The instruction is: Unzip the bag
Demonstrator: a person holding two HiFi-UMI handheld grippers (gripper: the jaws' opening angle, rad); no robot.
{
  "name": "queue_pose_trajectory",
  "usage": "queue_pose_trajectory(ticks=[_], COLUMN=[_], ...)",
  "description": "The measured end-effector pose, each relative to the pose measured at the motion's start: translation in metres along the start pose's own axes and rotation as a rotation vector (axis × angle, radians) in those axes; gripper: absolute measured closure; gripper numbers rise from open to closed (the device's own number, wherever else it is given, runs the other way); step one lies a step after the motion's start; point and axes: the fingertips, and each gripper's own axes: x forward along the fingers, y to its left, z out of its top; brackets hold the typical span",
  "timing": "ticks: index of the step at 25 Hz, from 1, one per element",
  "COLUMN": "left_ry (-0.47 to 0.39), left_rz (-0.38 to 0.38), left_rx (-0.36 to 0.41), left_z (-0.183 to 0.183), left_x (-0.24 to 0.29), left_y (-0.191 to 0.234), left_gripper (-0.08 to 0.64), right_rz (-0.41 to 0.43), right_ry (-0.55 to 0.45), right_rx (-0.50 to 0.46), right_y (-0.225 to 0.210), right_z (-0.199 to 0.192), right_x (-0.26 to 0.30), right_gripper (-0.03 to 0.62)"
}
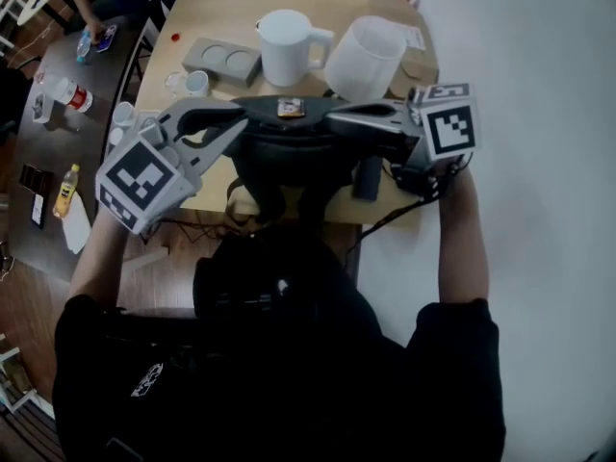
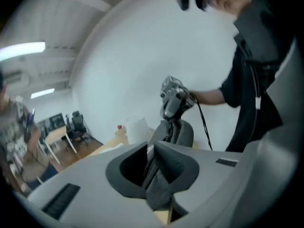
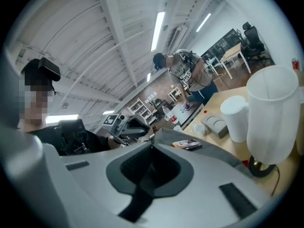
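My bag [image 1: 289, 144] lies along the near edge of the wooden table [image 1: 221, 12], long axis left to right, soft dark grey weave. My left gripper [image 1: 239, 115] pinches its cloth, and my right gripper [image 1: 332, 115] is clamped on its black strap [image 3: 137, 201].

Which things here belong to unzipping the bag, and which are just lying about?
Job: dark grey fabric bag, left gripper, right gripper, both pinching it.
Lying about: white handled jug, translucent white tub, grey tray with two round hollows, small white cup.
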Motion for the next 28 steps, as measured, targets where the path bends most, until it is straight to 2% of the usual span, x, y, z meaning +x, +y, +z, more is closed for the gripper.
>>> queue_pose_trajectory(ticks=[1, 2, 3, 5, 7, 10, 13, 17, 20, 22, 28], left_ry=[0.043, 0.063, 0.061, 0.05, 0.089, 0.171, 0.256, 0.384, 0.435, 0.435, 0.369], left_rz=[-0.004, -0.027, -0.057, -0.118, -0.181, -0.246, -0.303, -0.402, -0.421, -0.413, -0.376], left_rx=[0.103, 0.152, 0.145, 0.06, 0.003, -0.004, 0.056, 0.211, 0.288, 0.3, 0.208], left_z=[0.0, 0.002, 0.006, 0.011, 0.005, -0.004, -0.006, -0.008, -0.011, -0.01, 0.003], left_x=[0.0, 0.002, 0.004, 0.007, 0.01, 0.018, 0.026, 0.031, 0.035, 0.037, 0.051], left_y=[-0.003, -0.007, -0.011, -0.013, -0.013, -0.009, -0.004, -0.015, -0.016, -0.013, 0.009], left_gripper=[0.459, 0.424, 0.419, 0.419, 0.419, 0.419, 0.419, 0.419, 0.419, 0.419, 0.42], right_rz=[0.002, 0.002, 0.001, 0.001, 0.0, 0.005, 0.014, 0.019, 0.015, 0.008, 0.013], right_ry=[-0.002, -0.003, -0.004, -0.005, -0.002, -0.001, 0.0, 0.005, 0.003, -0.001, 0.007], right_rx=[0.002, 0.004, 0.005, 0.003, 0.0, 0.007, 0.013, 0.01, 0.013, 0.019, 0.031], right_y=[0.0, 0.0, 0.0, 0.001, 0.002, 0.003, 0.003, 0.004, 0.004, 0.004, 0.003], right_z=[0.0, -0.001, -0.002, -0.002, -0.002, -0.002, -0.003, -0.004, -0.003, -0.003, -0.005], right_x=[0.0, 0.0, -0.001, -0.001, 0.0, -0.001, -0.001, -0.001, -0.001, -0.001, -0.001], right_gripper=[0.583, 0.583, 0.583, 0.583, 0.583, 0.583, 0.583, 0.583, 0.583, 0.583, 0.583])
